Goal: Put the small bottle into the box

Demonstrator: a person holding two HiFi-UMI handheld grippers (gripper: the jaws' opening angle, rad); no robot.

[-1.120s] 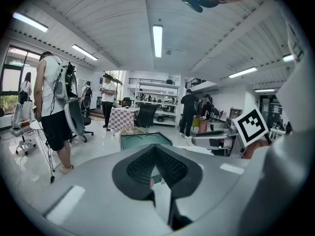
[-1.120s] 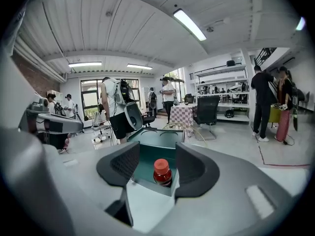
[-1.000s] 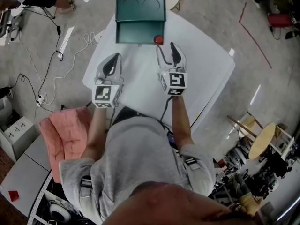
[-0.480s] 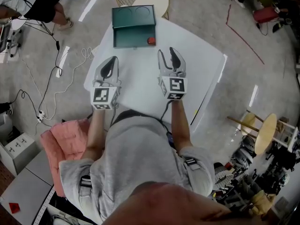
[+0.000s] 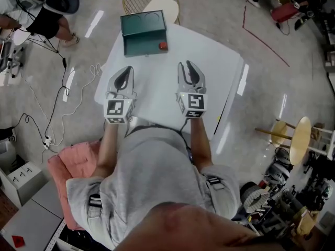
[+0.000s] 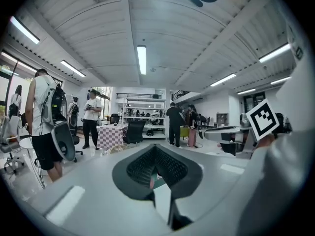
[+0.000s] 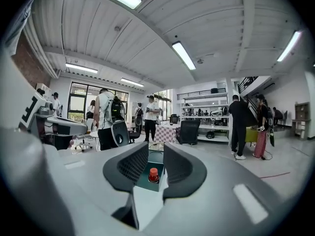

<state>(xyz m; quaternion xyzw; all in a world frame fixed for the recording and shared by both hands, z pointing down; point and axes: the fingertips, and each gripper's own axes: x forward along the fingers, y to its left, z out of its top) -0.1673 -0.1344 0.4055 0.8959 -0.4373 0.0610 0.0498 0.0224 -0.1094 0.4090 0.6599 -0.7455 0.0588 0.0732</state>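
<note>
A dark green box (image 5: 143,32) stands open at the far edge of the white table (image 5: 214,72). The small bottle with a red cap (image 5: 163,46) stands upright on the table at the box's front right corner. My right gripper (image 5: 189,67) hovers well short of the bottle; its jaws are closing with nothing between them. In the right gripper view the bottle (image 7: 153,175) shows far off through the gap of the right gripper (image 7: 155,147), in front of the box (image 7: 144,183). My left gripper (image 5: 125,71) is shut and empty, level with the right one; the left gripper (image 6: 156,149) points at the box (image 6: 159,179).
A round wire-backed chair (image 5: 154,4) stands beyond the table. Cables (image 5: 65,90) trail on the floor at left, and a pink cloth (image 5: 70,163) lies beside the person. A round wooden stool (image 5: 299,140) is at right. Several people stand in the room (image 7: 108,119).
The right gripper's jaws have narrowed. Both grippers have drawn back a little from the box and bottle, which stay where they were on the table.
</note>
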